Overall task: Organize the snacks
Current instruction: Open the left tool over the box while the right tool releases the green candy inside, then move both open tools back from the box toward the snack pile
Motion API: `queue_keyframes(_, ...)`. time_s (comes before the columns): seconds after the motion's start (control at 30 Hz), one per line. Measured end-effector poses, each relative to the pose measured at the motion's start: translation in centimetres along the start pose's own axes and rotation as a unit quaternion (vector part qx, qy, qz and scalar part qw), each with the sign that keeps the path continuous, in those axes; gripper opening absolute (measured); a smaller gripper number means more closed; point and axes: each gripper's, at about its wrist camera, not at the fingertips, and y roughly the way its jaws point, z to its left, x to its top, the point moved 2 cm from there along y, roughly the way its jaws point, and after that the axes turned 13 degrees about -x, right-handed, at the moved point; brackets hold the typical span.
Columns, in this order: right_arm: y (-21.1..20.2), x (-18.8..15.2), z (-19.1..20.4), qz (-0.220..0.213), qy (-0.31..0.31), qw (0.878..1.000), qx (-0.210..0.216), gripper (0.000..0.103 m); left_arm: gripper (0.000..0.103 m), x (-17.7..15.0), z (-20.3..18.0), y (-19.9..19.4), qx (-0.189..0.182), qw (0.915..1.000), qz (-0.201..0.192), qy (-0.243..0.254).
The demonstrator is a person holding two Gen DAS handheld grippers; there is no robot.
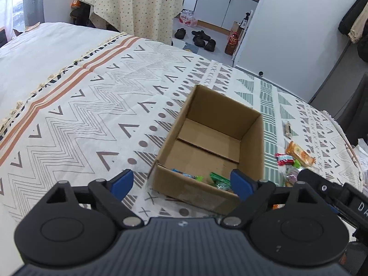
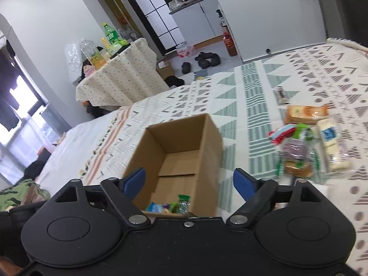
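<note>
Both grippers, left gripper (image 1: 181,180) and right gripper (image 2: 189,181), are hanging spread wide and empty over the cardboard box (image 1: 214,142) holding a few wrapped snacks (image 1: 219,180), so the right should be swinging to the snack pile (image 2: 306,138) on the bedspread (image 1: 92,105), pinching one packet squarely.

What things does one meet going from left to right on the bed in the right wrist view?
Cardboard box → red wrapper → white packet with a blue label.
</note>
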Motion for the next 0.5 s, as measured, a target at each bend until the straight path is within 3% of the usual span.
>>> queue_keyframes(0.13, -0.9, -0.2, -1.2, 0.003, -0.002, 1.000, -0.016, 0.086, 0.103, -0.6, -1.3, -0.6, -0.003, 0.9999, -0.007, 0.007)
queue_keyframes(0.33, -2.9, -0.2, -3.2, -0.002, 0.006, 1.000, -0.023, 0.099, 0.103, -1.4, -3.6, -1.4, -0.015, 0.9993, -0.016, 0.030)
queue_keyframes(0.5, -4.2, -1.5, -5.8, -0.007, 0.015, 0.999, -0.036, 0.103, 0.103, -2.3, -5.3, -1.7, -0.025, 0.9988, -0.017, 0.038)
